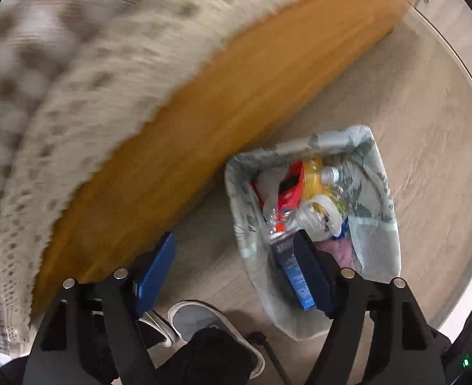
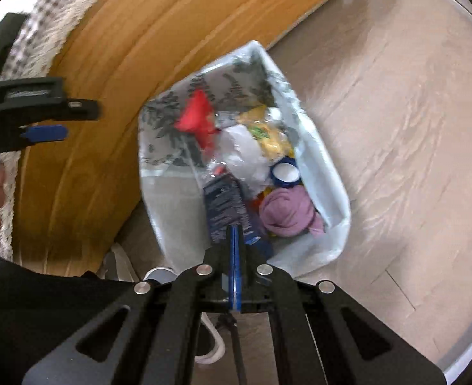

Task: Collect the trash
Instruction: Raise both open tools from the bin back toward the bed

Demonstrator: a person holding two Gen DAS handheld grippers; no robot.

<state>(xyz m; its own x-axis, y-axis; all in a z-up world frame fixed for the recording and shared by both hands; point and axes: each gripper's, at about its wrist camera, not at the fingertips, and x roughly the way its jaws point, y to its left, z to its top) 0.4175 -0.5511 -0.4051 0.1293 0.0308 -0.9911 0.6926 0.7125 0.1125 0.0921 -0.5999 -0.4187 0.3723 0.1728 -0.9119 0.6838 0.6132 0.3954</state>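
Left wrist view: left gripper [image 1: 236,276] w/ fingers spread wide, nothing between them, hanging above the bin [image 1: 380,240]. Bin stands on the floor [image 1: 428,128] just beside the wood panel [image 1: 236,112]; white bag [image 1: 374,166] w/ grey print lines it. Inside: red wrapper [image 1: 292,189], yellow pack [image 1: 313,179], clear bottle [image 1: 319,215], blue box [image 1: 295,276], purple cloth [image 1: 341,253]. Fringed checked cloth [image 1: 91,80] hangs over panel top, blurred. Shoe [image 1: 197,320] on floor near bin.

Right wrist view: right gripper [image 2: 235,234] w/ blue pads pressed together, tips over the blue box [image 2: 226,211] in bin; can't tell if anything's pinched. Purple cloth [image 2: 287,211], blue-rimmed lid [image 2: 285,173], red wrapper [image 2: 197,118] also in bag [image 2: 325,173]. Left gripper [image 2: 46,122] at left, in front of panel [image 2: 107,96].
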